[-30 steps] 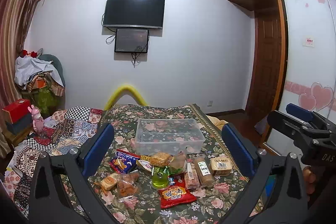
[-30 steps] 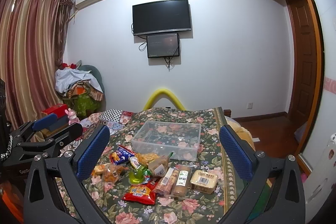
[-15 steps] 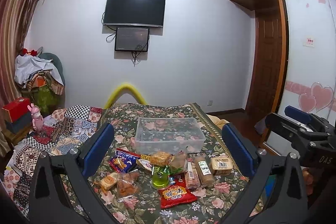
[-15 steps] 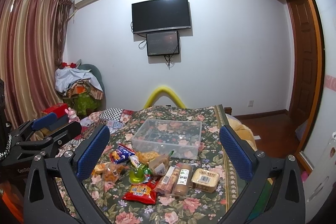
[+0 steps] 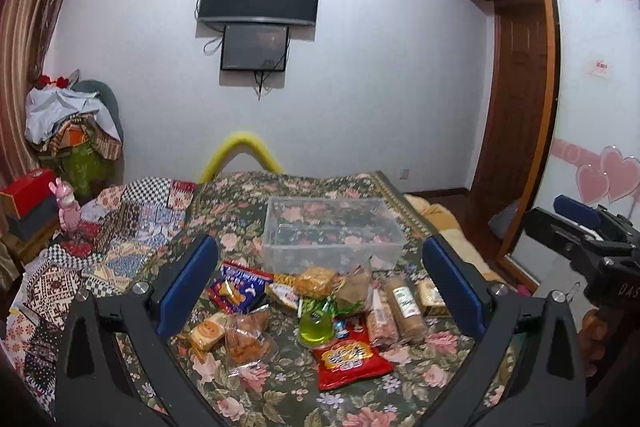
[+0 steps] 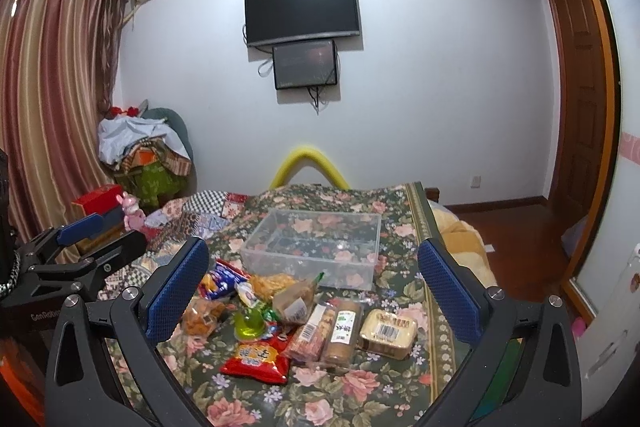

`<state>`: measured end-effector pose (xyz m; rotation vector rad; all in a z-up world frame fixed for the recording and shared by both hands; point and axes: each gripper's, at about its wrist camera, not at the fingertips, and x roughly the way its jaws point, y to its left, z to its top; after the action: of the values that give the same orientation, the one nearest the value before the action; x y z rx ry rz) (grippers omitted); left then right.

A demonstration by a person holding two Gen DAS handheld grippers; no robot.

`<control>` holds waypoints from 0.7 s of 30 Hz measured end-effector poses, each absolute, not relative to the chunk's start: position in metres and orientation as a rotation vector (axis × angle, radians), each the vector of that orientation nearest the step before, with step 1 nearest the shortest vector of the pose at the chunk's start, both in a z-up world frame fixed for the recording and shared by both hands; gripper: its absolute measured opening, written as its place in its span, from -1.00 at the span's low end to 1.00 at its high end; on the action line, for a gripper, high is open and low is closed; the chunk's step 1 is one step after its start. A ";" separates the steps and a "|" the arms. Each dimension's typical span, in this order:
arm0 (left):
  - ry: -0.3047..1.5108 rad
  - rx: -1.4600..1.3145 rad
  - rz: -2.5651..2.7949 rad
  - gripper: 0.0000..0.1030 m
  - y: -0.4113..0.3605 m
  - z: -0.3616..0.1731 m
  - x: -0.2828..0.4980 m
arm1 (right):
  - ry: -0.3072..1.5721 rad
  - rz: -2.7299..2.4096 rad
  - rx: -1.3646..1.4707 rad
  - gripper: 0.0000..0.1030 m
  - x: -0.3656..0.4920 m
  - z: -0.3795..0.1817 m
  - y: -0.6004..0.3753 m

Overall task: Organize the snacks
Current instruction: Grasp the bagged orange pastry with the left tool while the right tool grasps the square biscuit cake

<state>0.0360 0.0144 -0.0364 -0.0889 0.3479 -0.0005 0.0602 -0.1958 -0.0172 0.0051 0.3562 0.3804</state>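
Observation:
Several snack packs lie in a heap on a floral cloth: a red bag (image 5: 350, 357) (image 6: 258, 355), a green jelly cup (image 5: 316, 327) (image 6: 250, 323), a blue bag (image 5: 240, 285), a brown cylinder pack (image 6: 342, 331) and a tan box (image 6: 387, 331). An empty clear plastic bin (image 5: 332, 235) (image 6: 316, 247) stands just behind them. My left gripper (image 5: 320, 291) is open and empty, held above the near side of the heap. My right gripper (image 6: 312, 291) is open and empty, also above the heap. Each gripper shows at the edge of the other's view.
A patchwork quilt (image 5: 120, 227) lies left of the floral cloth. A yellow curved tube (image 5: 240, 155) stands behind the table. A wardrobe with heart stickers (image 5: 600, 147) is at the right. A chair piled with clothes (image 6: 144, 155) and boxes stand at the left.
Both grippers have barely moved; the views have shifted only slightly. The snacks and the bin lie as before.

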 end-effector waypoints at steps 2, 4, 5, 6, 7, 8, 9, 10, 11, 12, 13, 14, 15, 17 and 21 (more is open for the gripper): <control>0.379 -0.089 0.006 1.00 0.021 -0.047 0.044 | 0.379 0.373 -0.001 1.00 0.068 -0.024 -0.197; 0.408 -0.088 0.009 1.00 0.027 -0.058 0.051 | 0.406 0.364 -0.009 1.00 0.076 -0.033 -0.199; 0.433 -0.088 0.010 1.00 0.032 -0.066 0.056 | 0.426 0.356 -0.015 1.00 0.081 -0.039 -0.200; 0.450 -0.089 0.012 1.00 0.035 -0.072 0.059 | 0.441 0.351 -0.018 1.00 0.084 -0.043 -0.202; 0.469 -0.091 0.017 1.00 0.038 -0.078 0.062 | 0.459 0.344 -0.022 1.00 0.089 -0.048 -0.204; 0.495 -0.093 0.027 1.00 0.044 -0.087 0.067 | 0.483 0.334 -0.026 1.00 0.094 -0.054 -0.206; 0.511 -0.093 0.035 1.00 0.047 -0.093 0.070 | 0.506 0.325 -0.030 1.00 0.099 -0.061 -0.209; 0.530 -0.095 0.043 1.00 0.050 -0.100 0.073 | 0.526 0.317 -0.035 1.00 0.103 -0.066 -0.210; 0.551 -0.099 0.049 1.00 0.055 -0.107 0.076 | 0.547 0.309 -0.040 1.00 0.107 -0.071 -0.212; 0.576 -0.107 0.054 1.00 0.060 -0.114 0.080 | 0.557 0.305 -0.043 1.00 0.108 -0.073 -0.213; 0.595 -0.114 0.058 1.00 0.064 -0.120 0.083 | 0.576 0.298 -0.049 1.00 0.111 -0.078 -0.214; 0.615 -0.122 0.064 1.00 0.068 -0.126 0.086 | 0.601 0.289 -0.058 1.00 0.116 -0.085 -0.217; 0.635 -0.129 0.068 1.00 0.071 -0.133 0.090 | 0.611 0.285 -0.062 1.00 0.117 -0.087 -0.217; 0.672 -0.140 0.080 1.00 0.078 -0.146 0.099 | 0.650 0.272 -0.080 1.00 0.124 -0.098 -0.219; 0.739 -0.176 0.080 0.99 0.087 -0.167 0.113 | 0.719 0.258 -0.102 1.00 0.139 -0.117 -0.224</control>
<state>0.1131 0.0867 -0.1673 -0.1762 0.7386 0.0802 0.1391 -0.2244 -0.1174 -0.1021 0.7187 0.2578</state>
